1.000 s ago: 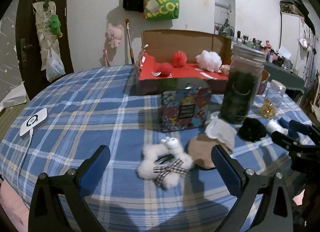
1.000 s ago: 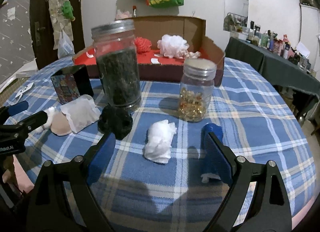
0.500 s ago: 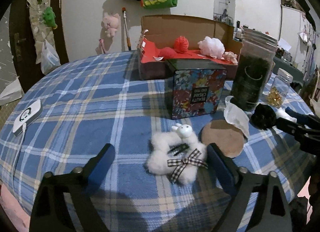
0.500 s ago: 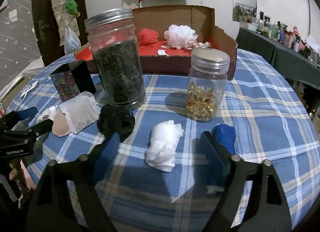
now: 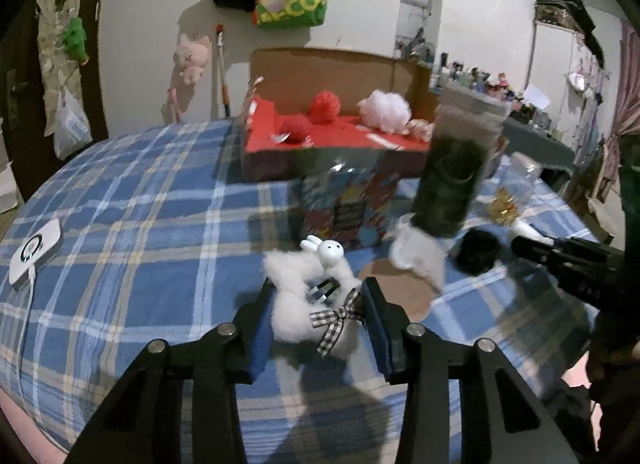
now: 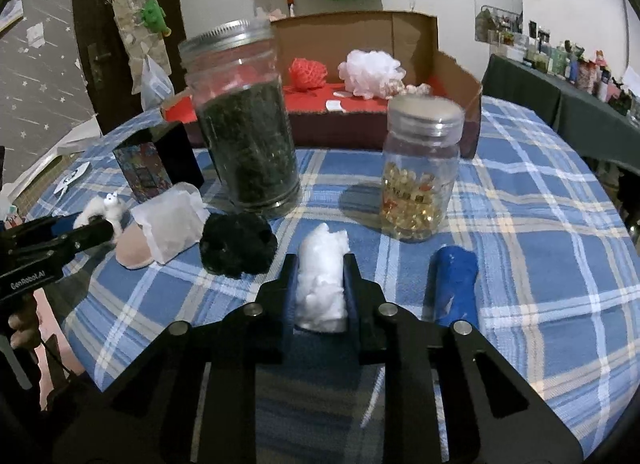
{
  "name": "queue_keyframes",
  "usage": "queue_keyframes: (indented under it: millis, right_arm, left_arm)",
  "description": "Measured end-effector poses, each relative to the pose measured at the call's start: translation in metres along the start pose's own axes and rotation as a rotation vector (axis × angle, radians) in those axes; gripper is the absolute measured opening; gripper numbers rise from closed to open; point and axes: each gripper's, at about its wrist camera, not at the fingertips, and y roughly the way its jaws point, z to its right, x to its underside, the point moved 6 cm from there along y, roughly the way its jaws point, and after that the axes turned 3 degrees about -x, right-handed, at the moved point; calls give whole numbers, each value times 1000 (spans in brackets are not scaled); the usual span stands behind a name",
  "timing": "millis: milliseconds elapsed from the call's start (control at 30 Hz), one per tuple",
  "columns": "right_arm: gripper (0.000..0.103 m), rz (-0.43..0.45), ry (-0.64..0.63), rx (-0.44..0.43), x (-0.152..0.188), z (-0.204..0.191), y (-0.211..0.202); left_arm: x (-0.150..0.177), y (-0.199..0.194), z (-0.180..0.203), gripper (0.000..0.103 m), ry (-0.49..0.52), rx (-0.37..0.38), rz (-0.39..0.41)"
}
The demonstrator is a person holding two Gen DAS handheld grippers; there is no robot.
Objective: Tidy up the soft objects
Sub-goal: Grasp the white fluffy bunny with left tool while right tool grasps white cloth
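The left gripper (image 5: pixel 318 304) has just closed, pinching the fluffy white toy (image 5: pixel 308 304) in front of the tall jar (image 6: pixel 244 123). The right gripper (image 6: pixel 320 284) has just closed too, squeezing the white wad (image 6: pixel 322 284) before that jar, beside the black pompom (image 6: pixel 236 248).

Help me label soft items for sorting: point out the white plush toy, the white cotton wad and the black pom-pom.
white plush toy (image 5: pixel 298 304): left wrist view, on its fluffy body.
white cotton wad (image 6: pixel 320 284): right wrist view, on its middle.
black pom-pom (image 6: pixel 237 244): right wrist view, on its top centre.
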Motion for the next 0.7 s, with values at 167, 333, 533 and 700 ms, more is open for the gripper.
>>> queue_keyframes:
  millis: [167,333,533,700]
  right_arm:
    - [20,44,-10,0,-8,-1,-16]
    - [20,71,-23,-16,-13,-8,-25]
    - [20,83,-29,-56,-18,-19,-25]
    - [20,79,-27,-83,-19,-26,-19]
  left_arm:
    - [-16,-14,19,41,19,58,52]
    - [-28,-14,44,40,43,140,68]
    - [-29,4,74,39,67,232,37]
    - [-26,13,88,39,89,252,19]
